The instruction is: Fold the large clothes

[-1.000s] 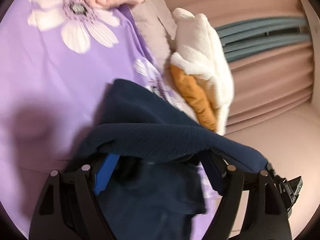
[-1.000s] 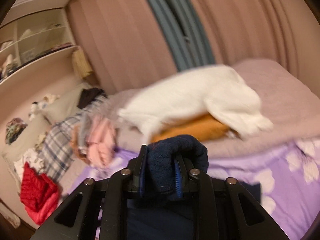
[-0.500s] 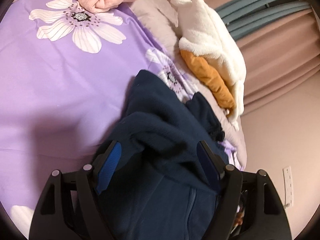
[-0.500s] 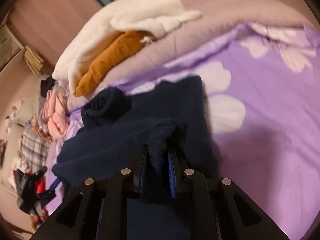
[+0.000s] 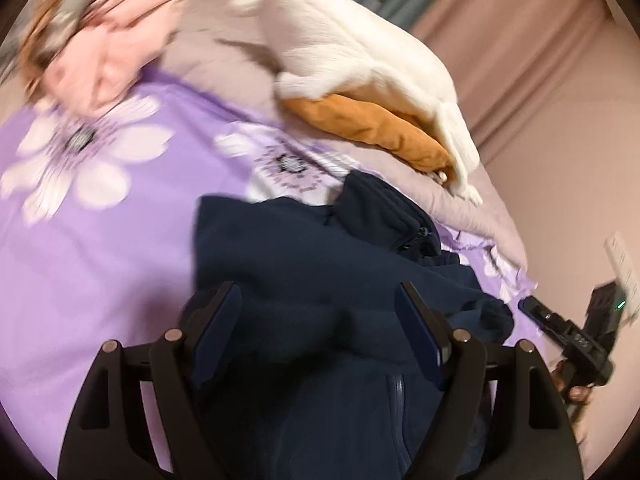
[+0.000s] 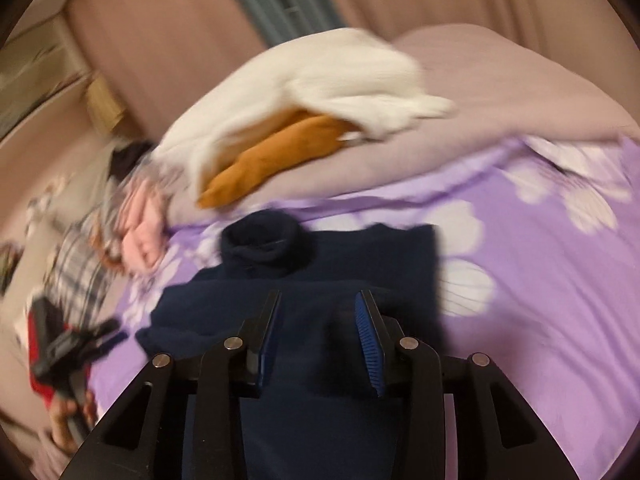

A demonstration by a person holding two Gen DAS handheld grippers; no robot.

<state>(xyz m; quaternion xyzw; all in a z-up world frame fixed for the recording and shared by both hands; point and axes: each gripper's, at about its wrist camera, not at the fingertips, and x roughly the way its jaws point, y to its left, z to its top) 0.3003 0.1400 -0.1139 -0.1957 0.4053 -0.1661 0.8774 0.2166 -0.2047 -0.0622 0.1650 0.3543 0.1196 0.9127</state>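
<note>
A dark navy fleece jacket point(image 5: 320, 248) lies partly folded on the purple flowered bedsheet point(image 5: 100, 260), its rolled collar point(image 6: 260, 240) pointing toward the pillows. My left gripper point(image 5: 318, 314) hovers over the jacket's near part, open wide, with fabric under and between its fingers but not pinched. My right gripper point(image 6: 318, 308) is low over the jacket point(image 6: 360, 256); its jaws are opening, and the navy cloth between them hangs free of the blue pads. Each wrist view shows the other gripper at the bed's side: the right gripper point(image 5: 536, 310) and the left gripper point(image 6: 108, 330).
A white fleece point(image 5: 360, 52) on an orange garment point(image 5: 372, 128) rests on the mauve duvet behind the jacket. Pink clothes point(image 5: 104, 64) and a plaid garment point(image 6: 80, 272) are piled at the head end. Curtains hang behind, and a wall socket point(image 5: 622, 264) sits at the right.
My right gripper came down with the pinched navy fold and its jaws have parted off it. My left gripper rolled and drew back; the jacket, earlier draped over its fingers, now lies on the bed.
</note>
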